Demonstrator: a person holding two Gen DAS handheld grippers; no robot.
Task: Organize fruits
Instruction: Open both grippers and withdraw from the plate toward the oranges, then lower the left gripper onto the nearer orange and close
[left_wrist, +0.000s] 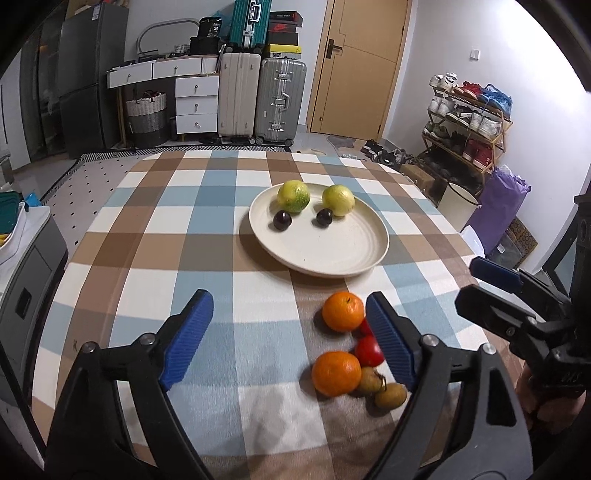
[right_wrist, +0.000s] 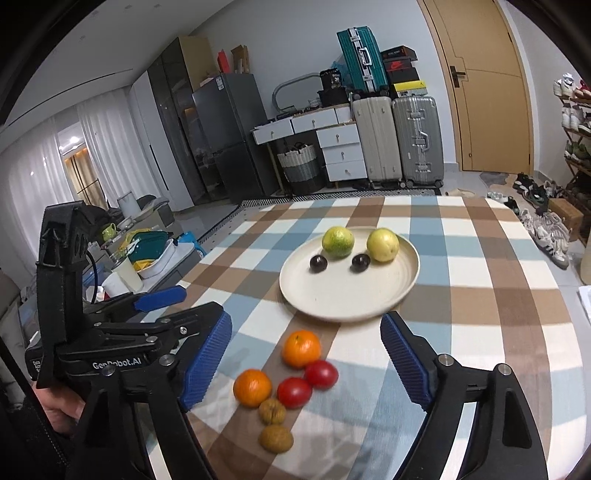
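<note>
A cream plate (left_wrist: 332, 254) (right_wrist: 325, 299) sits mid-table with two yellow-green citrus fruits (left_wrist: 293, 195) (right_wrist: 338, 242) and two dark plums (left_wrist: 282, 220) (right_wrist: 318, 263) at its far side. On the cloth in front lie two oranges (left_wrist: 342, 311) (right_wrist: 301, 349), two red tomatoes (left_wrist: 369, 350) (right_wrist: 321, 373) and two brown longans (left_wrist: 390, 395) (right_wrist: 276, 438). My left gripper (left_wrist: 291, 339) is open and empty above the cloth, its right finger over the tomatoes. My right gripper (right_wrist: 306, 363) is open and empty, hovering over the fruit cluster.
The checked tablecloth (left_wrist: 184, 258) covers the table. Suitcases (left_wrist: 258, 99), a drawer unit and a door stand beyond the far edge. A shoe rack (left_wrist: 469, 122) is to the right. A side counter with dishes (right_wrist: 147, 254) is to the left.
</note>
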